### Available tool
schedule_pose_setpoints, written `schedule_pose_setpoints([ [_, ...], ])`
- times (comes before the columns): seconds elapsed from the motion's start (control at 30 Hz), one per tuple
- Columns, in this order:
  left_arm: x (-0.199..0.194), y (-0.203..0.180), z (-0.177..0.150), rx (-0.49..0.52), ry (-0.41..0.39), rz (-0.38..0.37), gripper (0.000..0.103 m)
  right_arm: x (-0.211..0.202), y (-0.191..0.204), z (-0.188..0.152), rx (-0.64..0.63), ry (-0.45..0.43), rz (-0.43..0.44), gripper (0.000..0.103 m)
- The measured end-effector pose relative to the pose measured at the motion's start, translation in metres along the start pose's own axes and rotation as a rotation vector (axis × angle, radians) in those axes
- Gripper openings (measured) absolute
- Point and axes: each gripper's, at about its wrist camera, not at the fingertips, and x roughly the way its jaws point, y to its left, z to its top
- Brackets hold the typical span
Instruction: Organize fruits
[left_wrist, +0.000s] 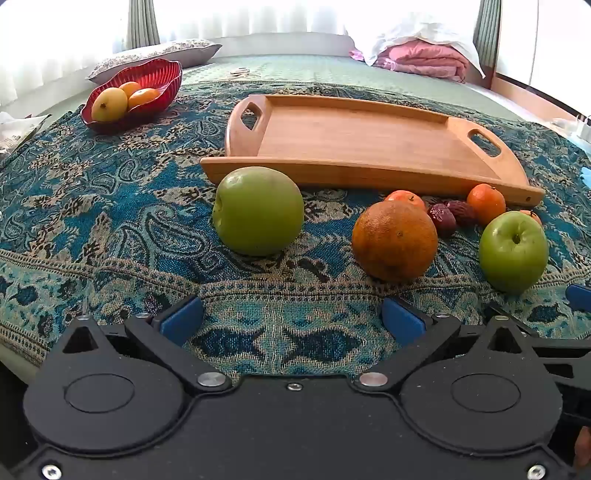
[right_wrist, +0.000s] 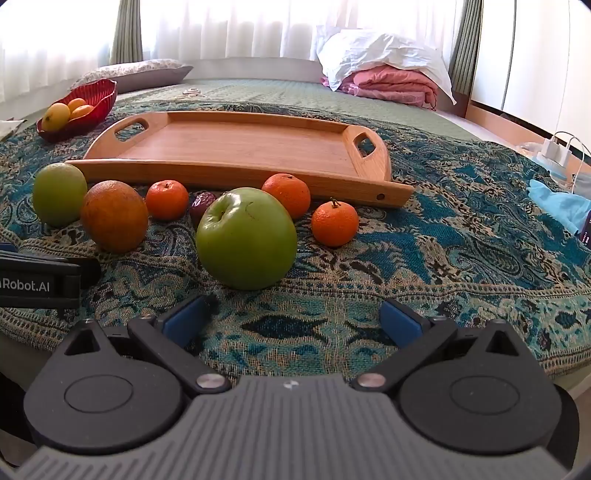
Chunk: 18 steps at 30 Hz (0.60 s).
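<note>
On the patterned blue cloth lie a green apple (left_wrist: 258, 210), a large orange (left_wrist: 394, 240), a second green apple (left_wrist: 513, 251), small mandarins (left_wrist: 485, 203) and two dark dates (left_wrist: 450, 216). Behind them sits a bare wooden tray (left_wrist: 354, 136). My left gripper (left_wrist: 291, 321) is open just short of the fruit, nothing between its blue pads. In the right wrist view my right gripper (right_wrist: 291, 321) is open too, right in front of the near green apple (right_wrist: 246, 238); the orange (right_wrist: 114, 216), mandarins (right_wrist: 334, 223) and the tray (right_wrist: 240, 147) lie beyond.
A red bowl (left_wrist: 162, 70) with yellow and orange fruit stands at the far left. Pillows and a pink folded blanket (right_wrist: 391, 86) lie at the back of the bed. A light blue cloth (right_wrist: 557, 205) and a white charger (right_wrist: 554, 149) sit at the right edge.
</note>
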Motion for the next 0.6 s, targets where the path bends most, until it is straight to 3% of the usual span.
schedule_pose_setpoints([
  [0.6, -0.0037, -0.0017, 0.0011, -0.001, -0.014, -0.009, 0.103, 0.0004, 0.0003, -0.0004, 0.0, 0.001, 0.0, 0.103],
])
